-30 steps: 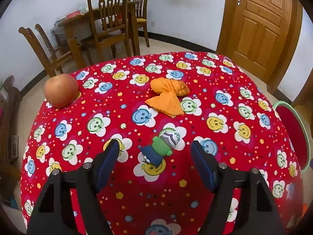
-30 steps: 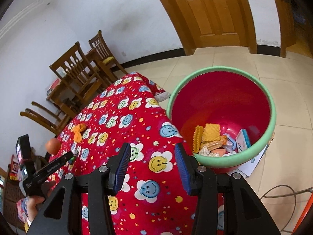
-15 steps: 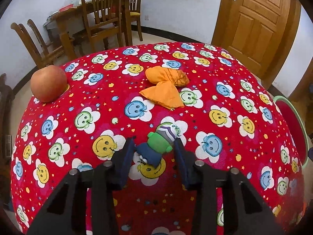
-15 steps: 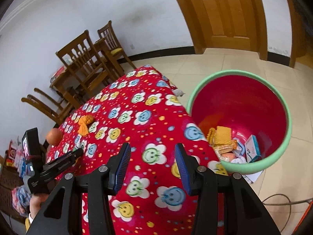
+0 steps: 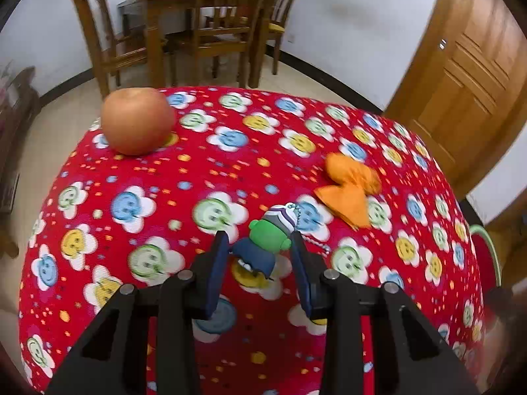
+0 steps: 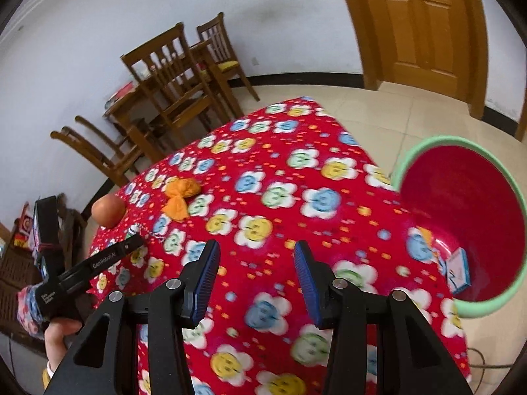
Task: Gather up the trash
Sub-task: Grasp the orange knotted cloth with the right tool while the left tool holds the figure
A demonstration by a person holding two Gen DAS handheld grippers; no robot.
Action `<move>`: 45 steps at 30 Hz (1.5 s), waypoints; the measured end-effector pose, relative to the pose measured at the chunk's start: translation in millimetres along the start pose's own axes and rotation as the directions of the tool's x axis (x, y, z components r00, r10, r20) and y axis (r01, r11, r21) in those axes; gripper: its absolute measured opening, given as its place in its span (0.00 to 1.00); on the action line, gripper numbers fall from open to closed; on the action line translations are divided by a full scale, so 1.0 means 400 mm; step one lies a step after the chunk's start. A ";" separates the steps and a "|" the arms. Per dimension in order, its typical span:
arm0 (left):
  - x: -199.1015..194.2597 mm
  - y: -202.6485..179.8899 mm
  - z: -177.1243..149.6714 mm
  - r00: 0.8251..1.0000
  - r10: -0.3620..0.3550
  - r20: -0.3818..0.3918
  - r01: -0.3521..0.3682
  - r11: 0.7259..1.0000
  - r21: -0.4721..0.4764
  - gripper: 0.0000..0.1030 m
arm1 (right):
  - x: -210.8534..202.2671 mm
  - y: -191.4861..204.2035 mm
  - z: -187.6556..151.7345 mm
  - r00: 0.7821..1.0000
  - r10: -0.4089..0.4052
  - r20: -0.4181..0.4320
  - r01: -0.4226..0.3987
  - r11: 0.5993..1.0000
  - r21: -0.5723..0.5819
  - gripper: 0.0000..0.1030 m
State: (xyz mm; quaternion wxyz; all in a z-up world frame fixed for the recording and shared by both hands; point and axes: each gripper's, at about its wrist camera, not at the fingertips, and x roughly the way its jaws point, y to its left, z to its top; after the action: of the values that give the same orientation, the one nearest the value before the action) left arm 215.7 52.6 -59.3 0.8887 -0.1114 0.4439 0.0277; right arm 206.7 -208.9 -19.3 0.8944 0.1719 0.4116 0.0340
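Left wrist view, left to right:
- Apple (image 5: 137, 120): on the surface (image 5: 204, 177) at 10 o'clock, well apart from the rest.
- Left gripper (image 5: 260, 256): narrow and closing; pads just beside a small toy (image 5: 268, 238) (green head, striped cap, blue body). Whether they press on it cannot be told.
- Bead chain (image 5: 318, 245): trails from the toy past the right pad.
- Orange wrapper (image 5: 350, 191): crumpled, at 2 o'clock of the toy, apart from it.
- Bin (image 5: 487, 256): red with green rim, off the surface's edge at 3 o'clock.
- Chairs (image 5: 214, 33) and door (image 5: 477, 75): beyond the surface, at 12 and 2 o'clock.

Right wrist view, left to right:
- Person's hand (image 6: 61, 335): at 8 o'clock, holding the left gripper's handle.
- Right gripper (image 6: 255, 275): half wide, nothing between the pads, over bare cloth.
- Bin, at 3 o'clock: small blue-and-white box (image 6: 457, 271) inside; the surface's edge hides the bin's near part.
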 end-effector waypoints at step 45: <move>-0.011 0.100 0.005 0.996 0.066 0.064 -0.061 0.994 -0.088 0.37 | 0.269 0.235 0.027 0.999 0.003 -0.048 -0.010 0.990 -0.143 0.04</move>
State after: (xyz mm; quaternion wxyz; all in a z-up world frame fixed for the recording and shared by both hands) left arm 208.6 92.0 -61.5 0.8961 -0.1344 0.4157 0.0787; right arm 293.2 -101.9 -59.1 0.8943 0.1079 0.4286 0.0705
